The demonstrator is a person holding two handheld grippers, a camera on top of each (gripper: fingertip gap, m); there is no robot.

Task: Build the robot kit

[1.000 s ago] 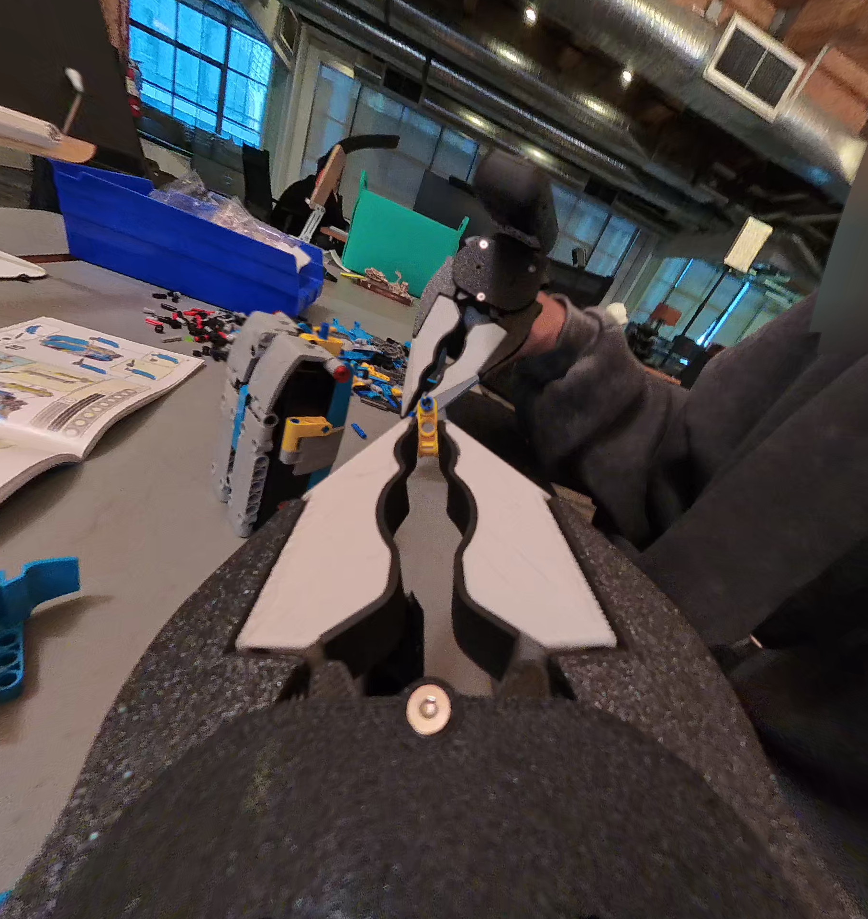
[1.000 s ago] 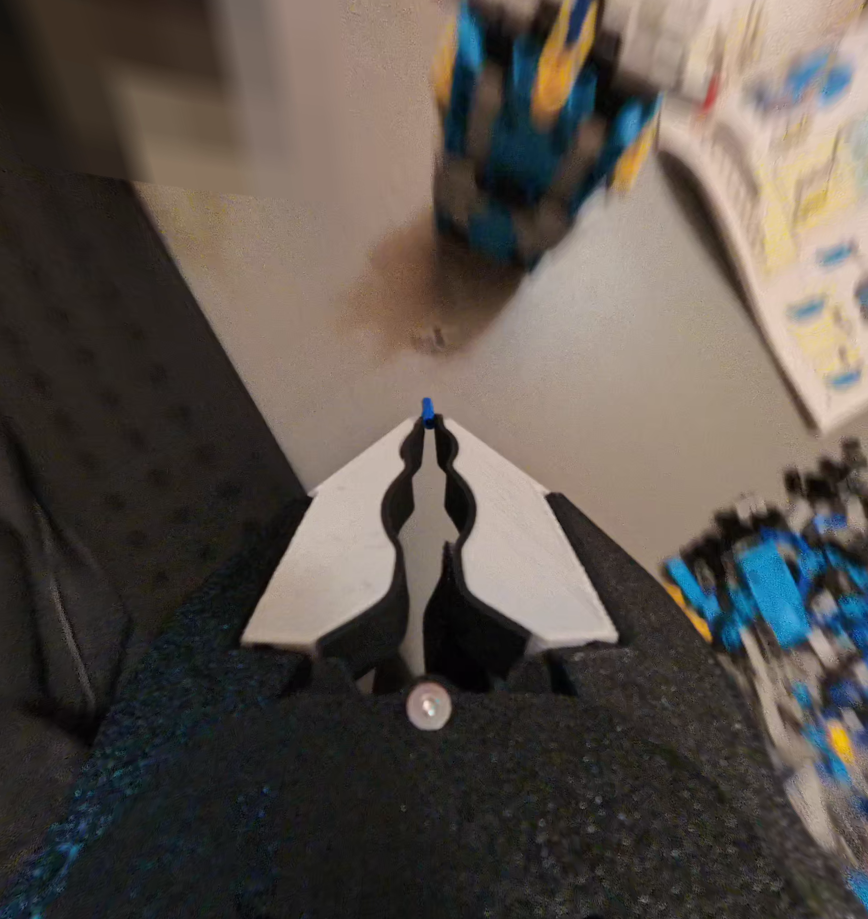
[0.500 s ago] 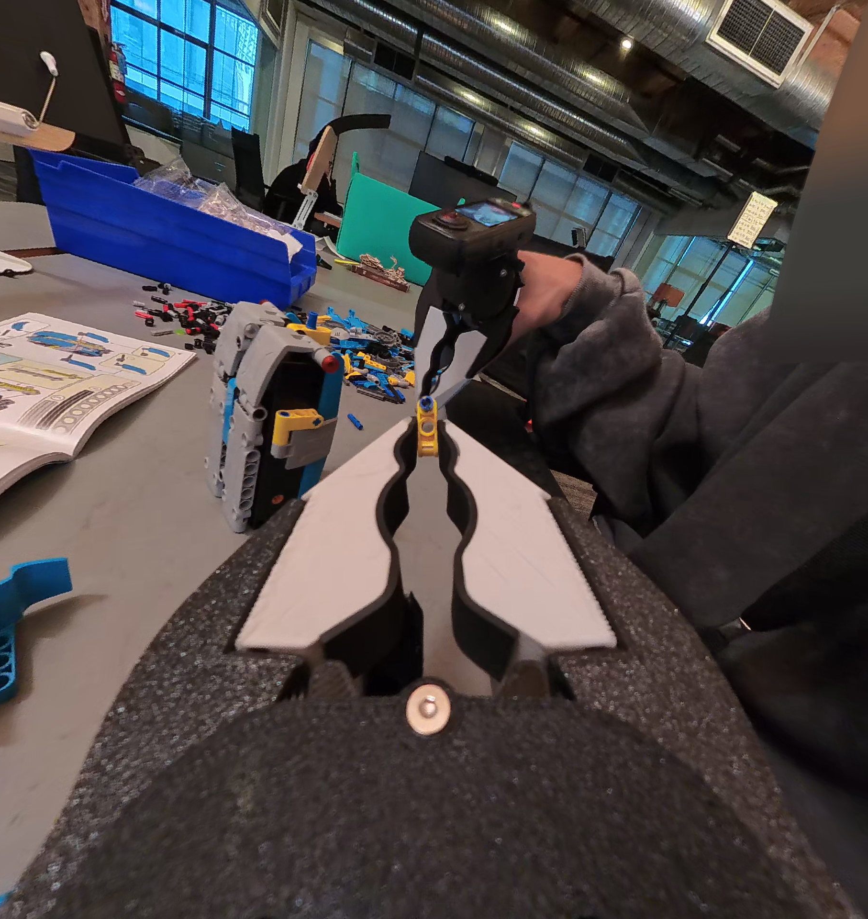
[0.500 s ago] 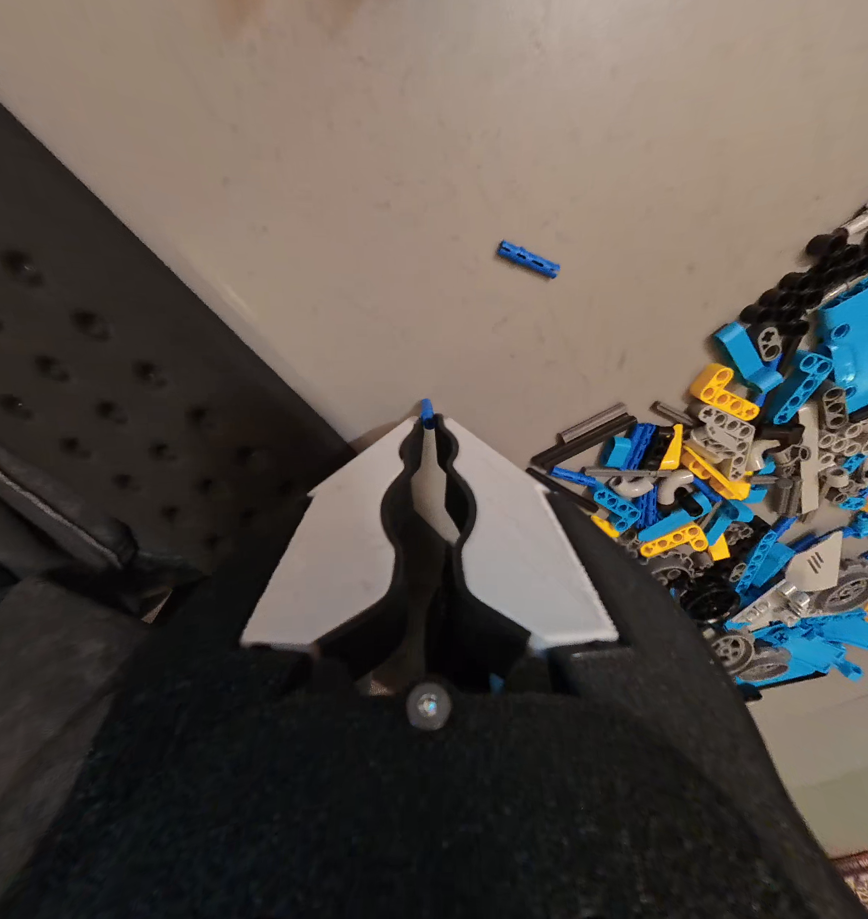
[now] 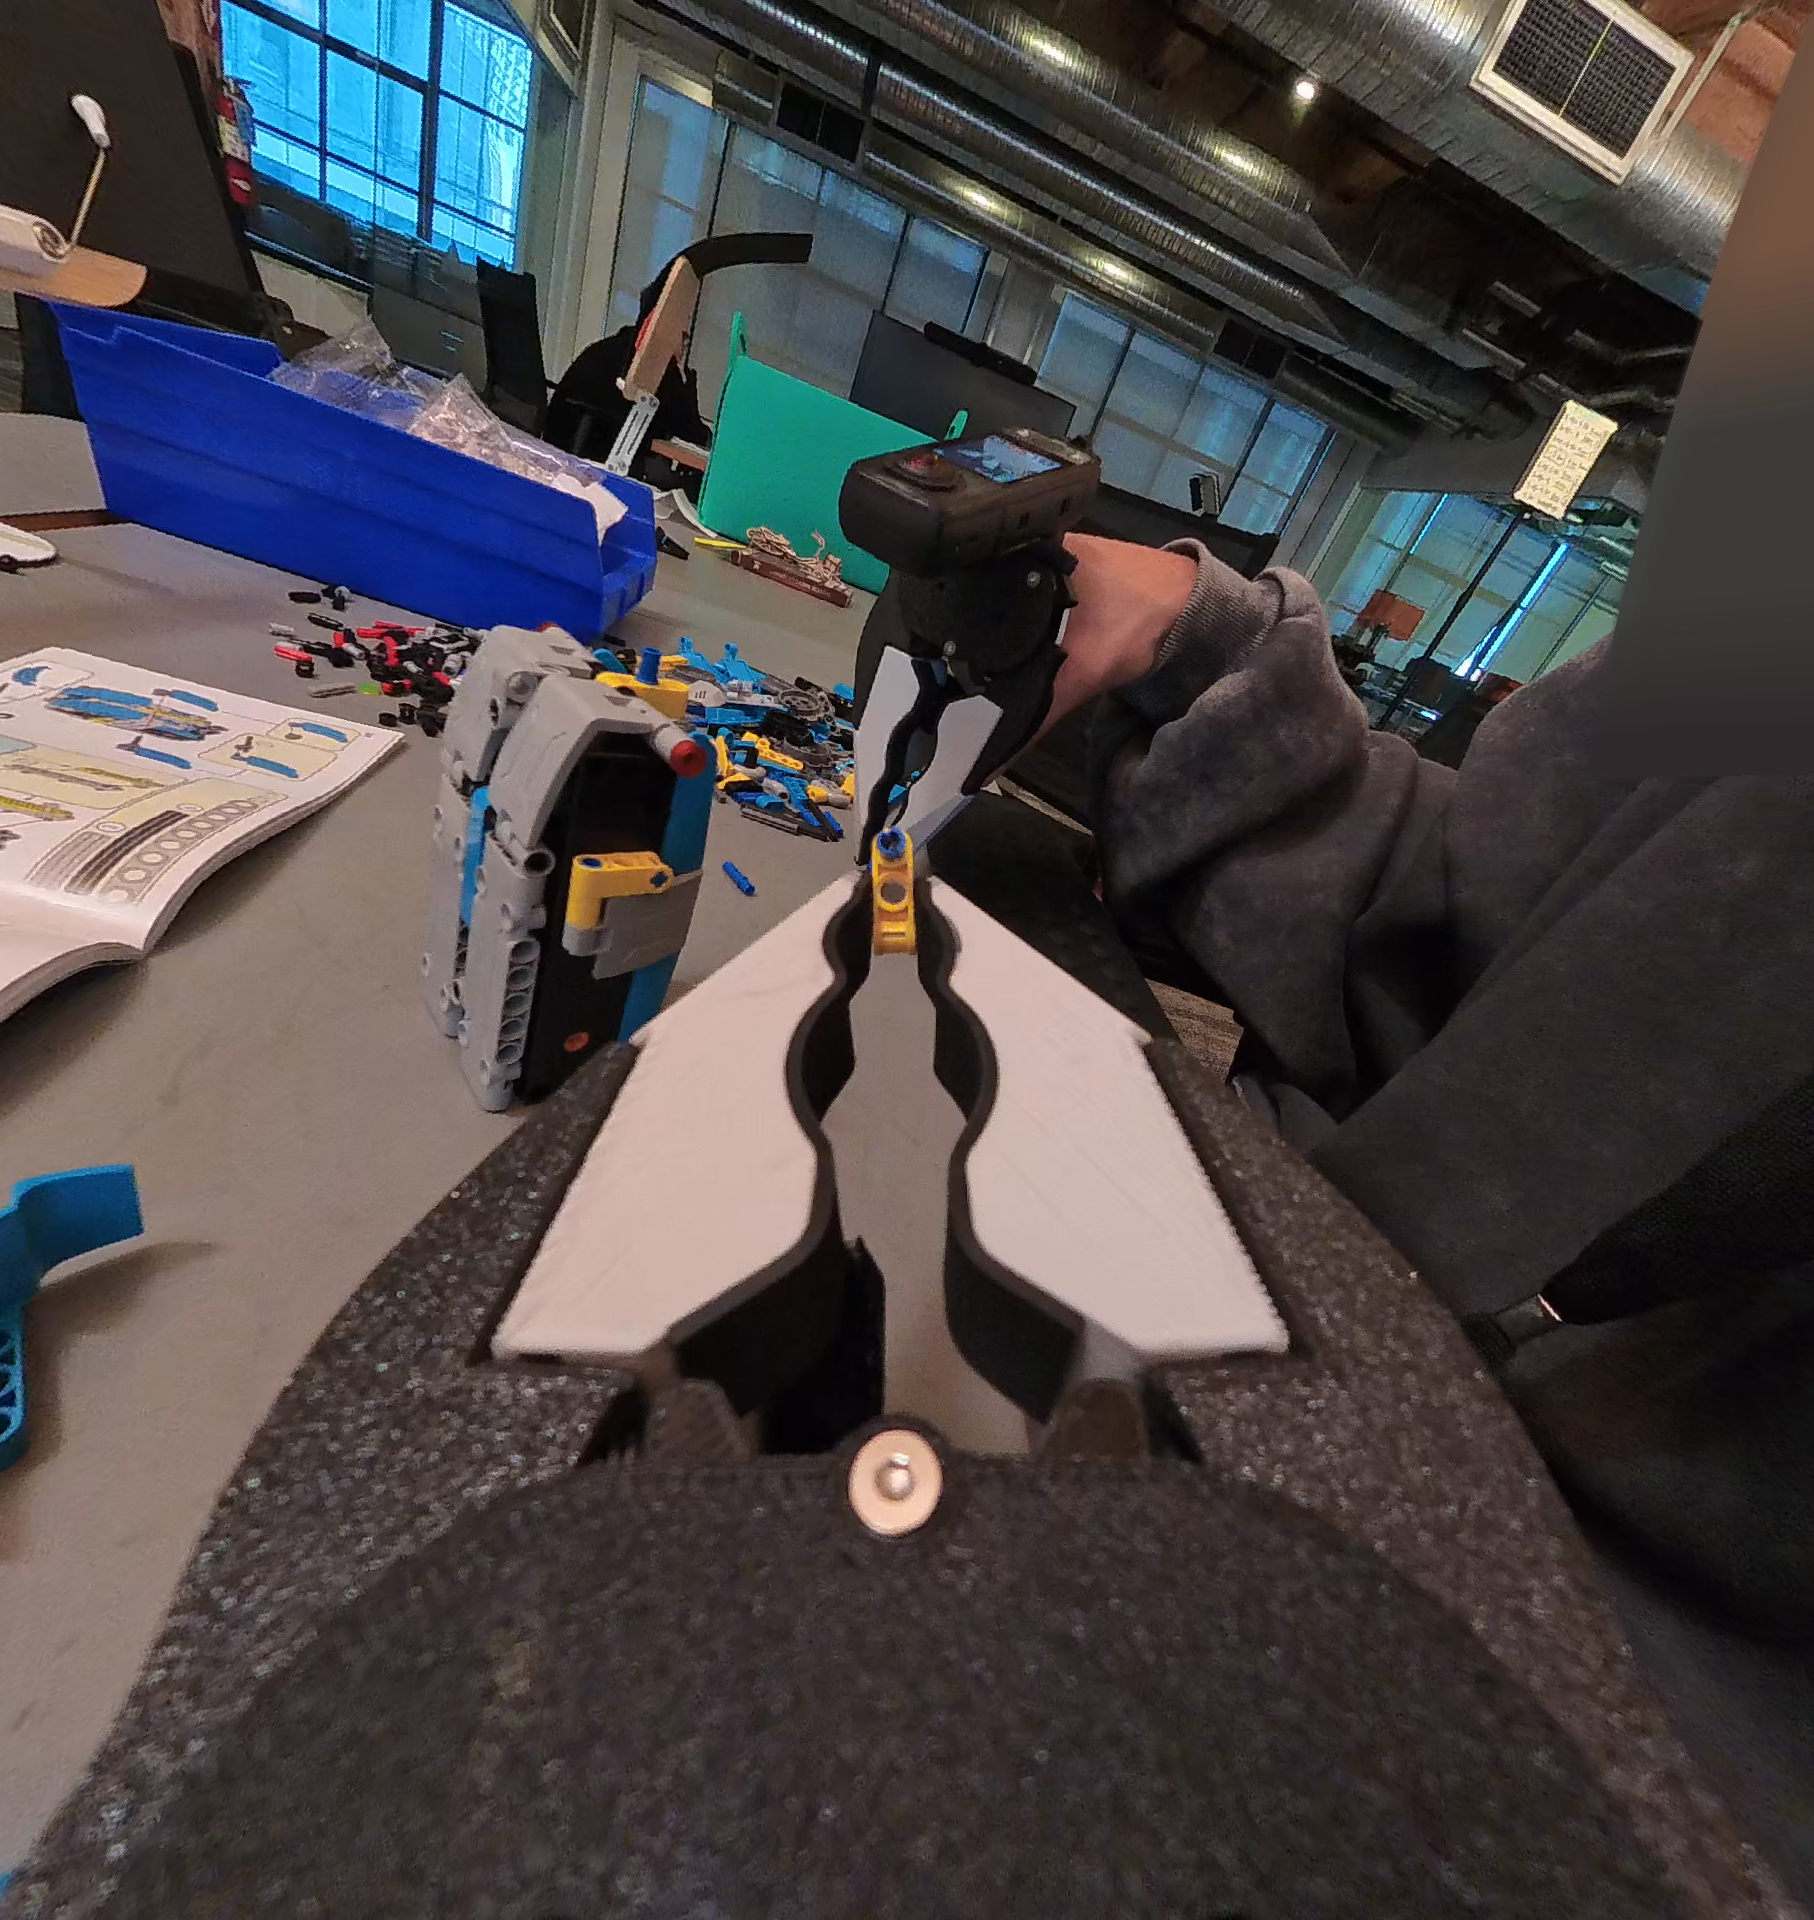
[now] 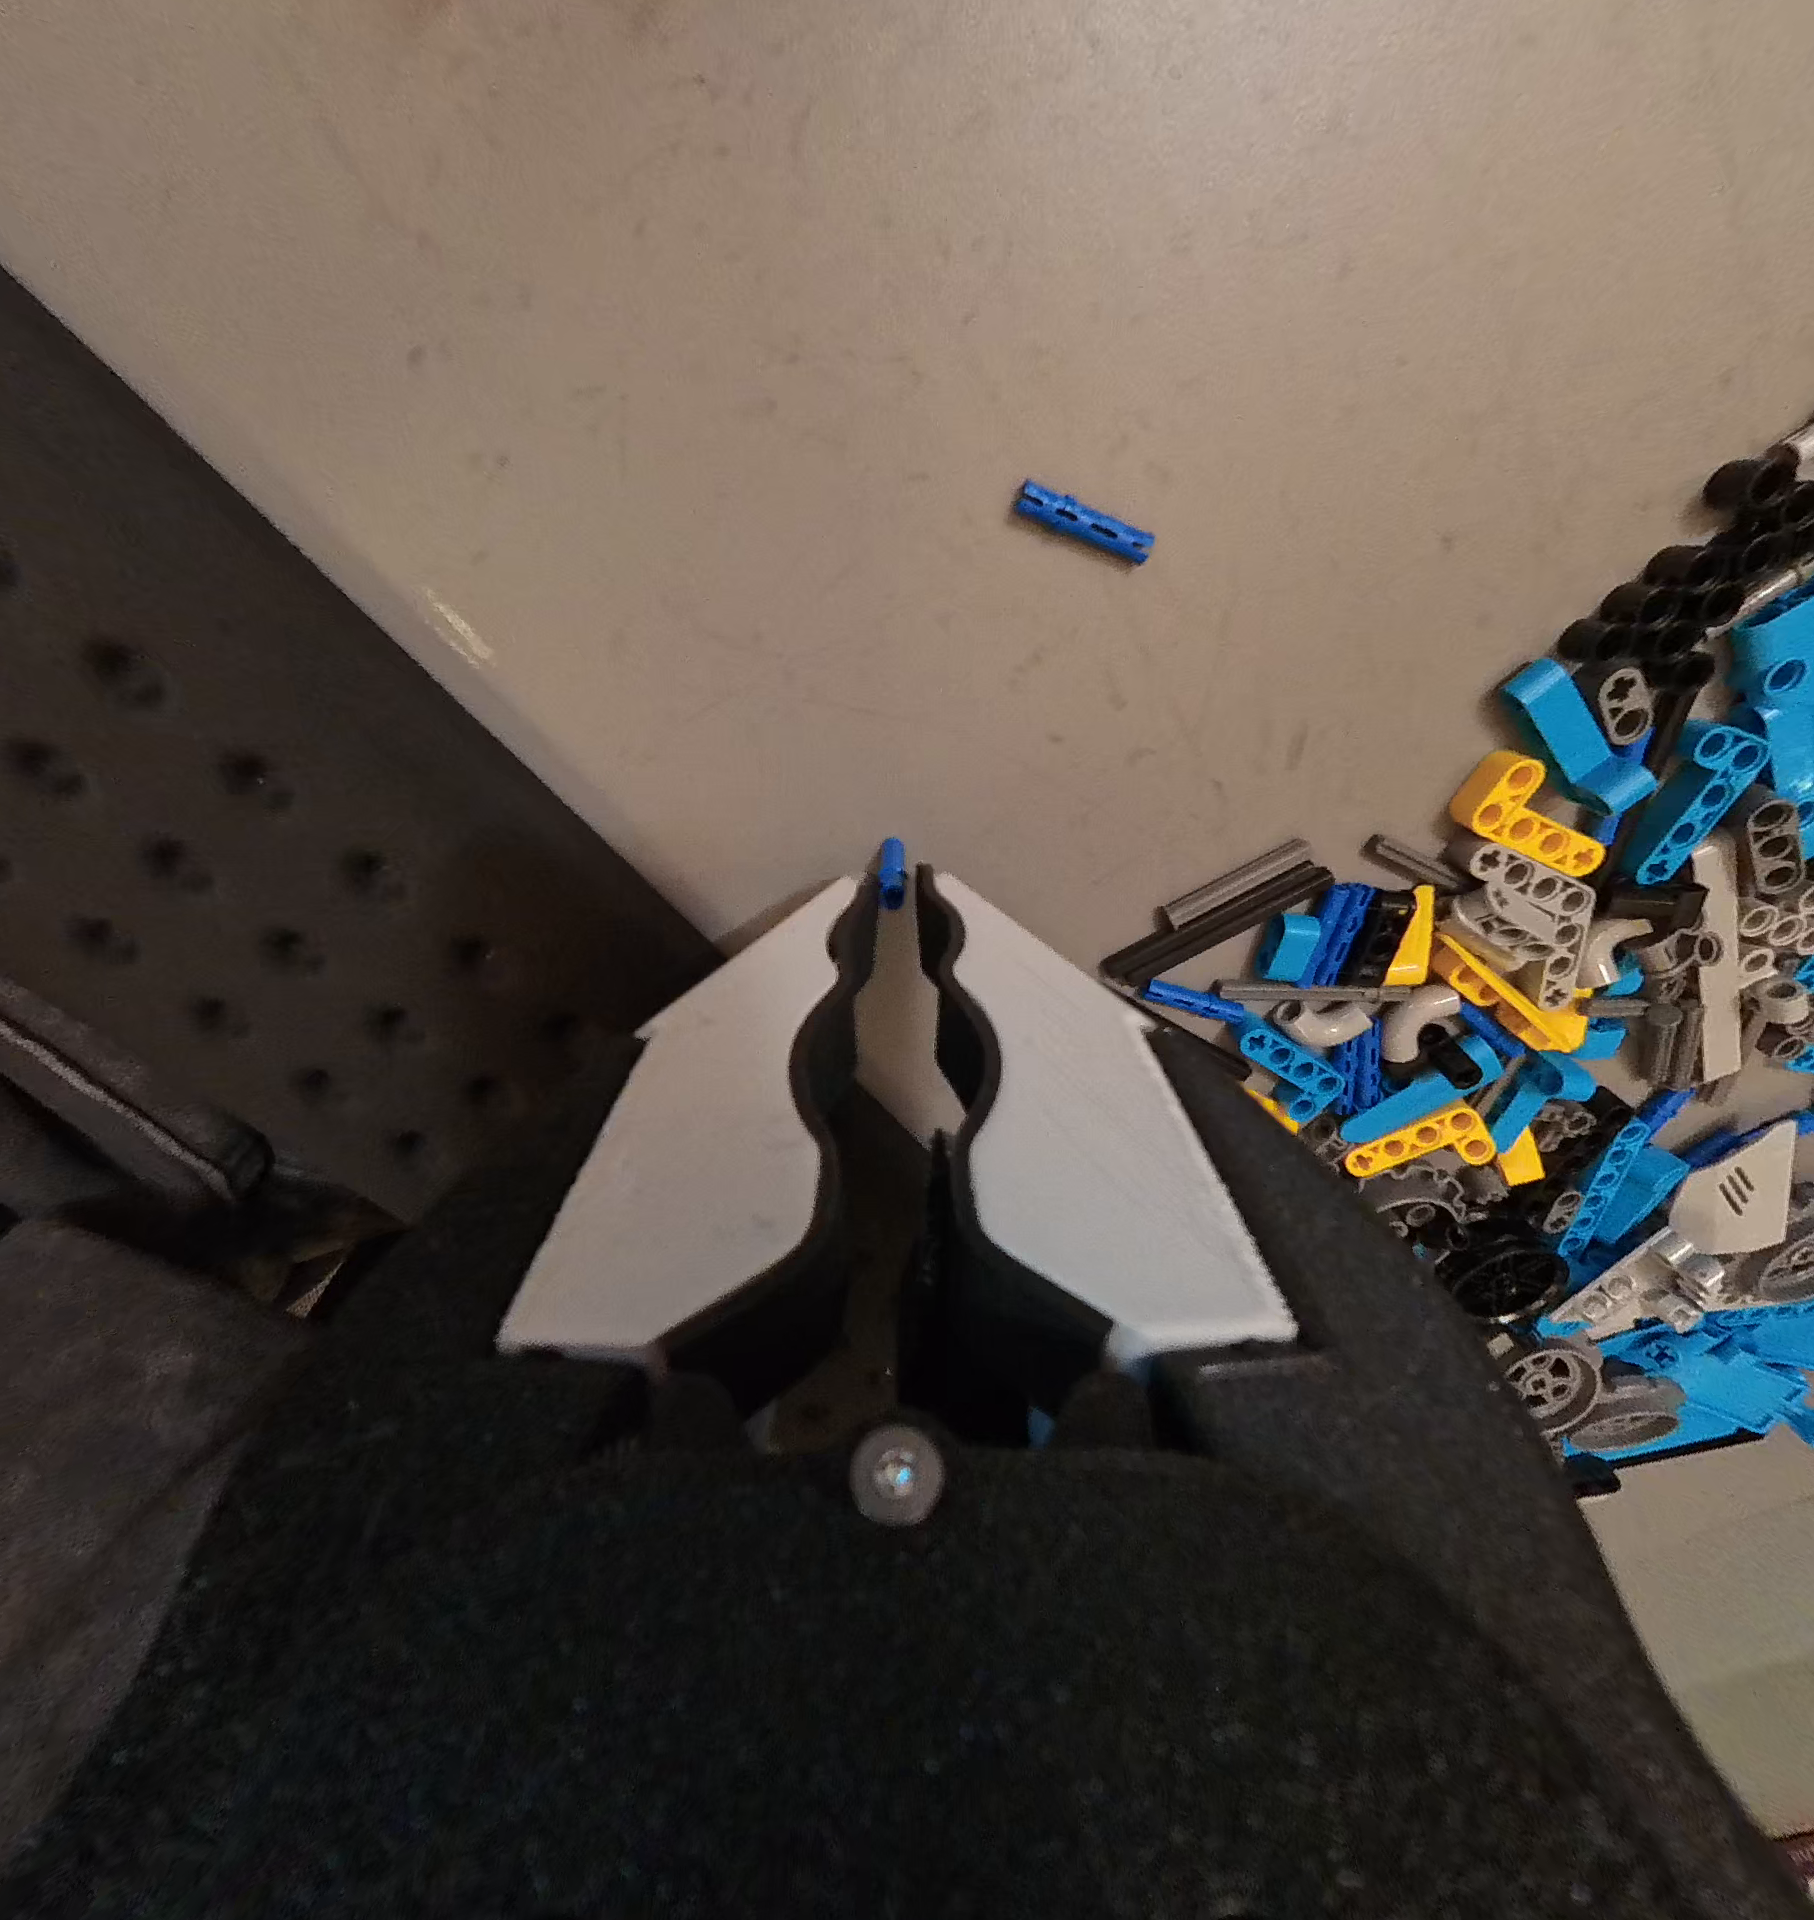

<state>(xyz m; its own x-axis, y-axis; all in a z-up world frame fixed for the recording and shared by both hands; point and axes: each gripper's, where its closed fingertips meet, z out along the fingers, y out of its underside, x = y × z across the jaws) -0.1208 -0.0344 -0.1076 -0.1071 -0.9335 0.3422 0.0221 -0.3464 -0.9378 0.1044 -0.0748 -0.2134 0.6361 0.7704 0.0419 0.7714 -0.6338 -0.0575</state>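
Observation:
My left gripper (image 5: 890, 885) is shut on a small yellow beam (image 5: 892, 923) that has a blue pin in its top hole. It holds the beam above the table's near edge. My right gripper (image 6: 898, 883) is shut on a short blue pin (image 6: 890, 873) that sticks out past its tips. It hovers over the grey table (image 6: 882, 312) near its edge. In the left wrist view the right gripper (image 5: 903, 821) appears just behind the yellow beam, held by a hand in a grey sleeve (image 5: 1298, 831). A loose blue pin (image 6: 1083, 523) lies on the table.
A grey, black and blue model (image 5: 560, 873) stands upright on the table. A pile of loose parts (image 6: 1609, 1039) lies to the right. An open instruction booklet (image 5: 103, 790), a blue bin (image 5: 342, 499) and a blue curved part (image 5: 9, 1299) are on the left. A black perforated surface (image 6: 207, 779) lies beside the table edge.
The right gripper swung away from the model to the table edge beside the parts pile, still holding the blue pin. Since half a second ago it has hardly moved. The left gripper held still.

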